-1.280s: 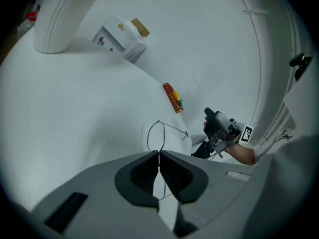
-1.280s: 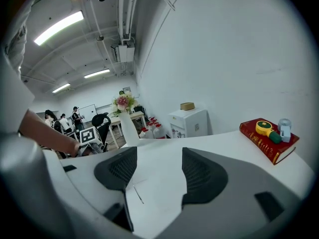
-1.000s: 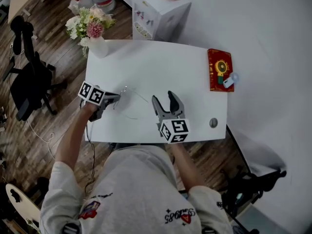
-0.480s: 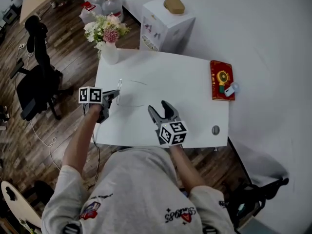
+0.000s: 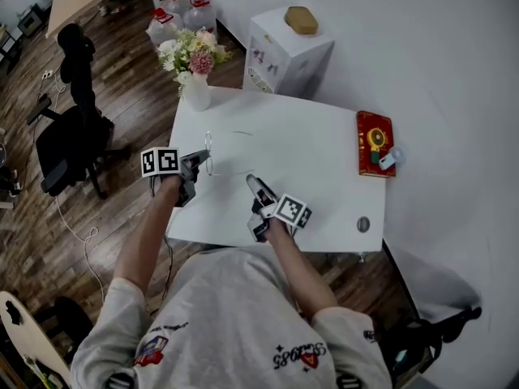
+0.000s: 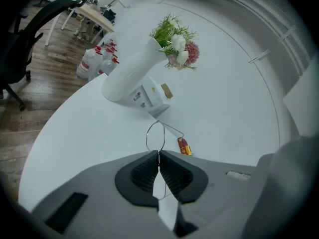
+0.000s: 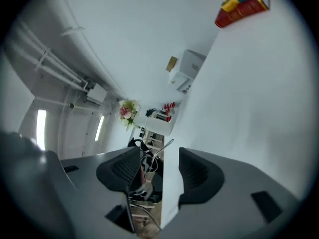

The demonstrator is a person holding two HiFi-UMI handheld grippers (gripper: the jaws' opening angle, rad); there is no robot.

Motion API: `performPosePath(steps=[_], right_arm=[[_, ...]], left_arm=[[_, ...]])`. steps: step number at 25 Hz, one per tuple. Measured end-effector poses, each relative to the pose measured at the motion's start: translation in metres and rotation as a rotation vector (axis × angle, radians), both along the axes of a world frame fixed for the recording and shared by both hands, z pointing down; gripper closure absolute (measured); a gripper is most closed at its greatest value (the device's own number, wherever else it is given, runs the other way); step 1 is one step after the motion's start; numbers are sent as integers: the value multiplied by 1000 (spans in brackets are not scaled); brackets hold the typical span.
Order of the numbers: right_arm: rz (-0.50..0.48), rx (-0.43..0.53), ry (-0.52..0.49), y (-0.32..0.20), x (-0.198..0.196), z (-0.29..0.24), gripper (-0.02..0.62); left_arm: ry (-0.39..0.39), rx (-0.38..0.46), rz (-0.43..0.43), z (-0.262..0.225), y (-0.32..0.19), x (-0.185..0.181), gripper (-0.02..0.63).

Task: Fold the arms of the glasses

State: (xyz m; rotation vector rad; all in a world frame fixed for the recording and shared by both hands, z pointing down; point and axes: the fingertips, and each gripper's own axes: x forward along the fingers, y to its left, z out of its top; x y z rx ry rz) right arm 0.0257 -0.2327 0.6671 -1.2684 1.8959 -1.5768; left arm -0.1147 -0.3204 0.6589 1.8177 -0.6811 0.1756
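1. Pinching the thin wire glasses [image 6: 155, 136] by the frame, the left gripper [image 6: 158, 154] has its jaws pressed together on the rim. One lens ring sticks out beyond the tips.
2. The glasses are by the left edge of the white table [image 5: 308, 136], roughly halfway along it. Whether they touch the top cannot be told.
3. The right gripper [image 7: 160, 152], rolled onto its side, is near the middle of the near edge and points toward the glasses.
4. Its jaws stand apart and have just been closing. The tip of one thin arm shows in the gap, with neither pad pressing on it.
5. A white vase [image 5: 196, 96] of flowers stands at the far left corner.
6. A red book [image 5: 375, 140] lies along the right edge.
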Motion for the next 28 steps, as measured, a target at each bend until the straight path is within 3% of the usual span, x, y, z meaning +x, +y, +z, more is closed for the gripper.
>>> performPosePath(steps=[7,11,17,22,28], right_arm=[[79,-71,-212,1,-9,3,461],[48,-37,-222,-1,-13,-2,557],[53,-44,-198,-5,-9,1,577],[26,27,-235,-23,-20,-24,590],[-8,16,-168,-29,-32,-31,598]], left_arm=[[30,-13,-19,2,15,5,594],[27,-3,-5,2,23,6,594],[30,-1,34,2,40,14,594],[49,5,72,-5,54,26,594],[45,26,131,-12,71,42,594]])
